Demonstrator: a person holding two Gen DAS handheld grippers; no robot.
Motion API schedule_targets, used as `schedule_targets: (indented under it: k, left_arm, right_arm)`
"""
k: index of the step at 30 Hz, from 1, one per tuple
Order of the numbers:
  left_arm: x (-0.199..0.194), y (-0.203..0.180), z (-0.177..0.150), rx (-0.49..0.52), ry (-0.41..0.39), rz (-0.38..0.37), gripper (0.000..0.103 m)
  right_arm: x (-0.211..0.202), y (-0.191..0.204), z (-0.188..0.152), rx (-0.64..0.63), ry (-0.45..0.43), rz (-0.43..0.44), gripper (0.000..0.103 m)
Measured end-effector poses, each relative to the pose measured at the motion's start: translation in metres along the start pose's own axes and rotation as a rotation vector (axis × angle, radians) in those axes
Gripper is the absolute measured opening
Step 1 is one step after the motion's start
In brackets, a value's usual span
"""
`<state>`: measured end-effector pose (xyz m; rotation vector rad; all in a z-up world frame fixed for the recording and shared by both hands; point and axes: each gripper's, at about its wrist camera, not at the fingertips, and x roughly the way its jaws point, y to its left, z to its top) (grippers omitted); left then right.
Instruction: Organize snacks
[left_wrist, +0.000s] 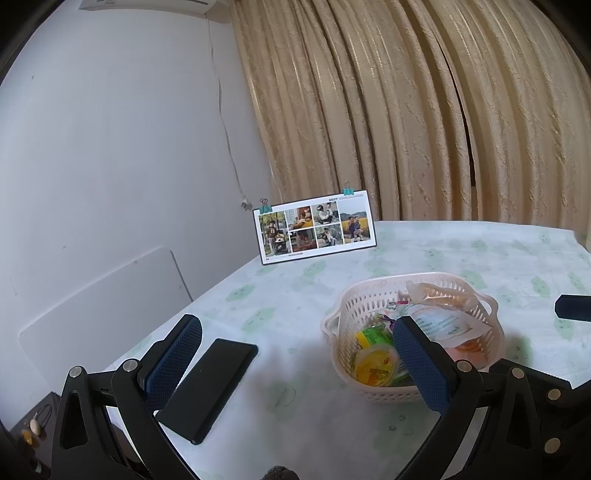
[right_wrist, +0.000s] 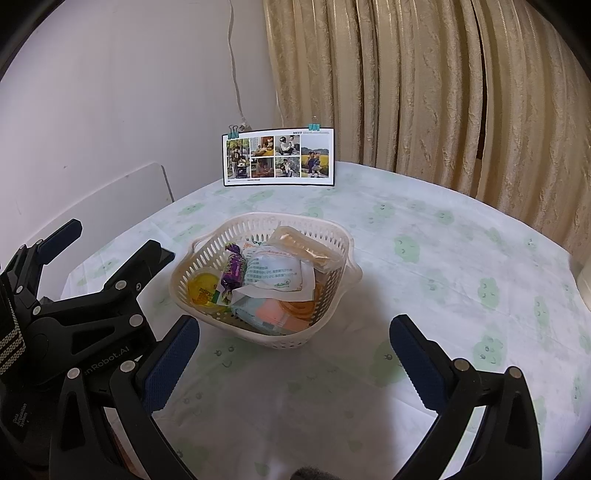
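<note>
The basket (right_wrist: 266, 277) stands on the table (right_wrist: 424, 280), in front of the photo card (right_wrist: 279, 157), and serves as the reference point. It already contains the snacks: a yellow jelly cup (right_wrist: 202, 290) at its left wall, a purple candy (right_wrist: 233, 271) beside the cup, a white pouch (right_wrist: 275, 275) in the middle and a clear wrapped bar (right_wrist: 308, 251) against the far rim. No loose snack is visible on the cloth around the basket.

The left gripper (left_wrist: 295, 363) is spread wide and empty, left of the basket; its right finger overlaps the basket's near-left wall in view. The right gripper (right_wrist: 295, 360) is likewise wide and empty, short of the near rim.

Hazards, as judged:
- The basket looks light; a finger brushing its wall could slide or tip it.
- The bar lies high against the rim and may slip out if jolted.
- The black flat case (left_wrist: 208, 387), left of the basket, could be knocked by the left finger.
</note>
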<state>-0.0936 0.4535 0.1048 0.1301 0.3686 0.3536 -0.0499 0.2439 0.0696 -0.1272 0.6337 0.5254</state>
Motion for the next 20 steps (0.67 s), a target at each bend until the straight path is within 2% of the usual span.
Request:
schedule_targets:
  k: [20]
  left_arm:
    - [-0.0003,0.0010,-0.0032,0.004,0.003,0.001,0.103]
  right_arm:
    - [0.0065,0.0002,-0.0018,-0.012,0.002,-0.001,0.103]
